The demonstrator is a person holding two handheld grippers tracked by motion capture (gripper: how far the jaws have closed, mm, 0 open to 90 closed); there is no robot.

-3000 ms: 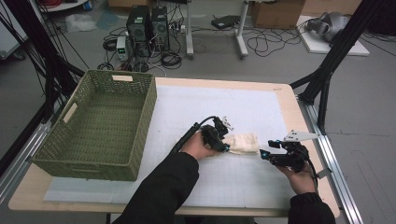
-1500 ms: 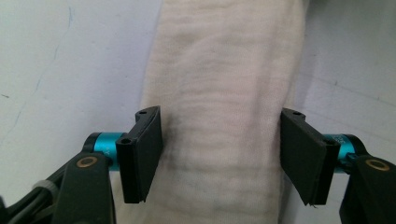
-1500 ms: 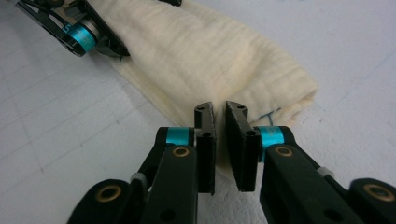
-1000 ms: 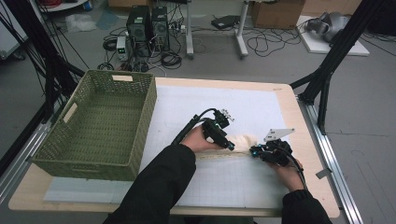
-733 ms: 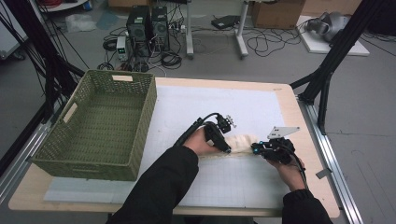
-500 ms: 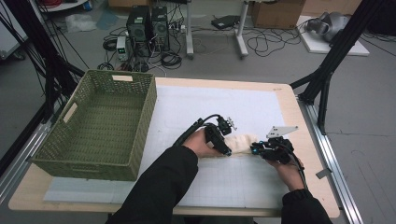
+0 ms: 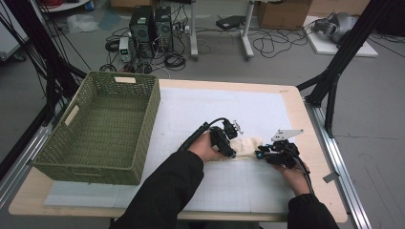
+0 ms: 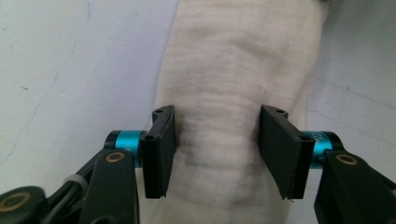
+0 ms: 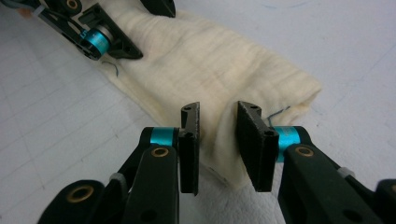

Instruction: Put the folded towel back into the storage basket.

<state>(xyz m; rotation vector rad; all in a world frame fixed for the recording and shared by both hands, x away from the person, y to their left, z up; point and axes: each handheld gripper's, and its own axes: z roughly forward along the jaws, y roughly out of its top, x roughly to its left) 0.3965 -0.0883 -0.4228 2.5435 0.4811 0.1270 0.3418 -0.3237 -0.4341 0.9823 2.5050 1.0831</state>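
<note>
firstly, in the high view the cream cloth (image 7: 246, 145) lay folded on the white mat (image 7: 200, 109), near the right side of the table (image 7: 305, 119), between the left gripper (image 7: 228, 143) and the right gripper (image 7: 267, 153). the green basket (image 7: 102, 129) stood well apart at the left. then, in the left gripper view, the jaws had just been closing and stood on both sides of the cloth (image 8: 233, 84), the pads pressing its edges so the fabric bunched between them. lastly, in the right gripper view, the jaws had just been opening; a fold of the cloth (image 9: 219, 65) was still between them, with a narrow gap, and i could not tell if the pads touched it
</note>
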